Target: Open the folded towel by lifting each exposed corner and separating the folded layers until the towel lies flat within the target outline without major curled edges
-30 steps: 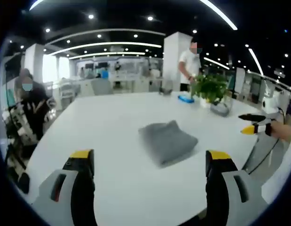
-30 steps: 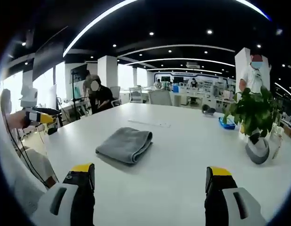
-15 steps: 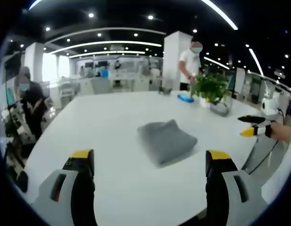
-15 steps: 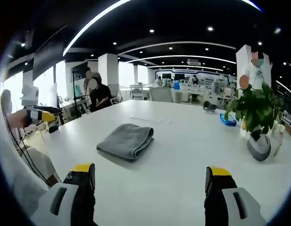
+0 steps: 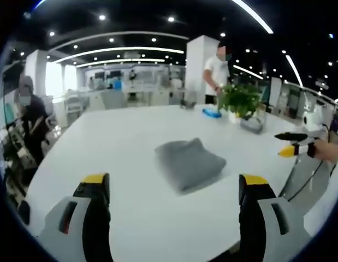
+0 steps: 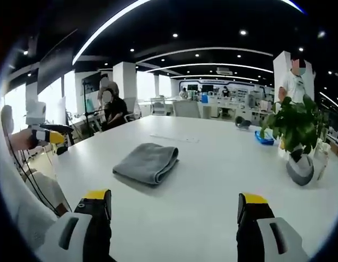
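both grippers [image 5: 171,188] [image 6: 171,204] wide open, empty; towel [image 6: 146,162] still folded. risk: grabbing several layers lifts whole towel.

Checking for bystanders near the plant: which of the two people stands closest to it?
The person in the white shirt, standing right behind the potted plant; the dark-clothed person is far across the table.

No readable text, labels, brands or numbers in either view; distant wall screens and desk items are too blurred and small to read.
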Tool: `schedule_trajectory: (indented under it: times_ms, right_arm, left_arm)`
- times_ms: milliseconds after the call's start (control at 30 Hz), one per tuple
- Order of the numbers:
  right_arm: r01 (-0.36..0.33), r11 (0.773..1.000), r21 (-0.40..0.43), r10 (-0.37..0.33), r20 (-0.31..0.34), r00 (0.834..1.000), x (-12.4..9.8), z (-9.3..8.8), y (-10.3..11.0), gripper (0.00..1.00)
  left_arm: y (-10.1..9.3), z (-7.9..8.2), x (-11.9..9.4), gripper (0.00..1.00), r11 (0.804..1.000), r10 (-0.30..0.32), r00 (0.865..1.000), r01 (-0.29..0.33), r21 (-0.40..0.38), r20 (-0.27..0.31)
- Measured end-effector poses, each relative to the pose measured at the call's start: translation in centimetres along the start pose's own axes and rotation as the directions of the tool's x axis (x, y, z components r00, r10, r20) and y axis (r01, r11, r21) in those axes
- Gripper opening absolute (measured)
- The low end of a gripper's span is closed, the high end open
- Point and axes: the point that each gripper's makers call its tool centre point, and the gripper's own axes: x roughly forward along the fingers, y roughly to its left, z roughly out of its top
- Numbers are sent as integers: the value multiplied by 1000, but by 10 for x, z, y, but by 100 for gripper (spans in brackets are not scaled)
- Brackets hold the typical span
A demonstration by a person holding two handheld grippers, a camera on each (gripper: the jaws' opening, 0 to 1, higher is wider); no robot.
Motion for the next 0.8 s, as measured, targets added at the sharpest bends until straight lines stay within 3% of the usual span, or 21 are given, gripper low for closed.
schedule_trajectory:
  times_ms: [500,800]
  right_arm:
    - [5,1000,-15,-5,-12,1000,2,1,4,96]
    - [45,999,5,-45,-13,999,-4,-2,-4,94]
  left_arm:
    - [6,-4,4,99,1000,-8,1000,8,7,-13]
    - [-7,-1,25,98,997,-73,997,73,19,-29]
